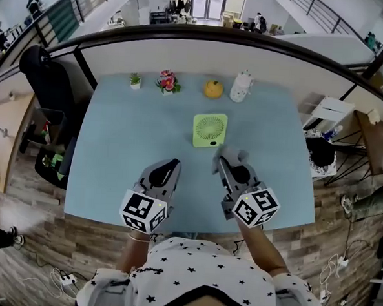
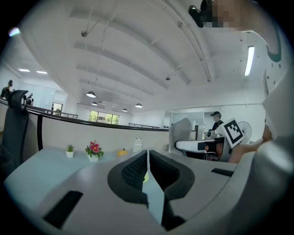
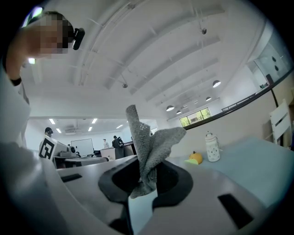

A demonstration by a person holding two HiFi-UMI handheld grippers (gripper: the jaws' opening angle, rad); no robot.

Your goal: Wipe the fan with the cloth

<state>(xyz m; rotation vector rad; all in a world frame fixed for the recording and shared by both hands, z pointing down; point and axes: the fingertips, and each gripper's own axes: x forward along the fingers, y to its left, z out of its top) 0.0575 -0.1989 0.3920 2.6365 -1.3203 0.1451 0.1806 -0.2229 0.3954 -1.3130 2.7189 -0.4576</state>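
The light green square fan (image 1: 210,130) lies flat on the blue table (image 1: 120,151), a little beyond both grippers. My right gripper (image 1: 219,161) is shut on a grey knitted cloth (image 1: 236,157), just short of the fan's near right corner. In the right gripper view the cloth (image 3: 150,143) stands up out of that gripper (image 3: 147,166), and the fan (image 3: 192,161) shows as a green sliver. My left gripper (image 1: 173,163) is shut with nothing in it, near and left of the fan. In the left gripper view its pads (image 2: 138,169) meet.
Along the table's far edge stand a small potted plant (image 1: 136,81), a pot of red flowers (image 1: 167,82), an orange ornament (image 1: 213,88) and a white jug (image 1: 241,86). A black chair (image 1: 46,75) stands to the left. Behind the table runs a curved railing (image 1: 205,35).
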